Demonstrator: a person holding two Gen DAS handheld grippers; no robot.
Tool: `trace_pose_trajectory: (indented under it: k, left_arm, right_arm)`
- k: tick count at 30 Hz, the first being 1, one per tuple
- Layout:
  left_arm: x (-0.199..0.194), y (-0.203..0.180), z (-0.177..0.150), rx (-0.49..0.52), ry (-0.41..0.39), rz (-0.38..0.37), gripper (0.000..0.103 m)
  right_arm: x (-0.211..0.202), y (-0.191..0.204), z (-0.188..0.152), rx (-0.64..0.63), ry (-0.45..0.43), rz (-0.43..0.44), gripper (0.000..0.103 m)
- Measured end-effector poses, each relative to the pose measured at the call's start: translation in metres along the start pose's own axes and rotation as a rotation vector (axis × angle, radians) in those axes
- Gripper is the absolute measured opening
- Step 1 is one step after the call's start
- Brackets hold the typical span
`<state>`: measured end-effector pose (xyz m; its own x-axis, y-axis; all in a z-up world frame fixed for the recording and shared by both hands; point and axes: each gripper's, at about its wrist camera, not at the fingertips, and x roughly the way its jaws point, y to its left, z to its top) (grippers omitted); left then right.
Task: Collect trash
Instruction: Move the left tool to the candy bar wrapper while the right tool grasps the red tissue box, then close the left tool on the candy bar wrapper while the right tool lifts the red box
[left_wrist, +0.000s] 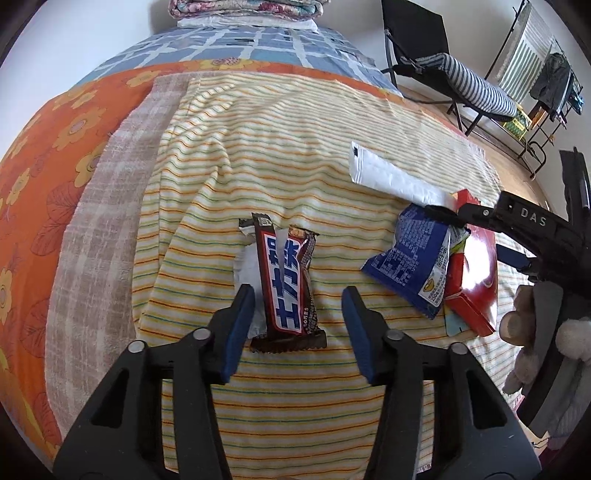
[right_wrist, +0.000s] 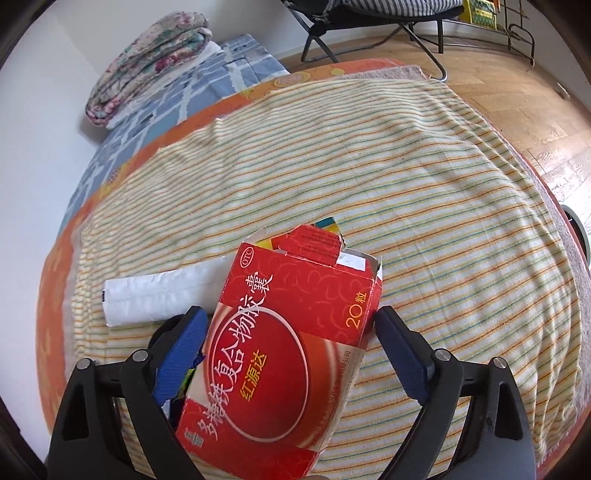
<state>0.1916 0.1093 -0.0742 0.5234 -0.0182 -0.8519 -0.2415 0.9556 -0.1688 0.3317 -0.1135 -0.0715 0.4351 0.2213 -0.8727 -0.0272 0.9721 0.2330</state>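
left gripper (left_wrist: 297, 314) spread wide over candy wrapper (left_wrist: 286, 284) on blanket (left_wrist: 258, 155) | right gripper (right_wrist: 290, 341) spread around red box (right_wrist: 284, 350), not pinching | nothing collected yet (blue bag (left_wrist: 410, 254), white pack (left_wrist: 391, 177) wait too)

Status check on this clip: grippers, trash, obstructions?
Left gripper open over chocolate wrapper. Right gripper open around red box. Nothing blocking.

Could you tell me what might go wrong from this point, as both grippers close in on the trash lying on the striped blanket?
1. The left gripper is open and off-centre over the chocolate bar wrapper; closing could pinch the striped blanket too.
2. The right gripper straddles the torn red box, which could crush or slip.
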Motion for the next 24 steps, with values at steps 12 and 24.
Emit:
trace_pose_trajectory:
  k: [12,24]
  left_arm:
    - [-0.003,0.010,-0.001,-0.014,0.000,-0.021,0.029]
    - [-0.023,0.015,-0.004,-0.017,-0.026,-0.037,0.025]
  right_arm:
    - [0.000,-0.007,-0.002,-0.066,0.023,0.006,0.095]
    - [-0.039,-0.025,-0.005,-0.080,-0.009,0.093,0.095]
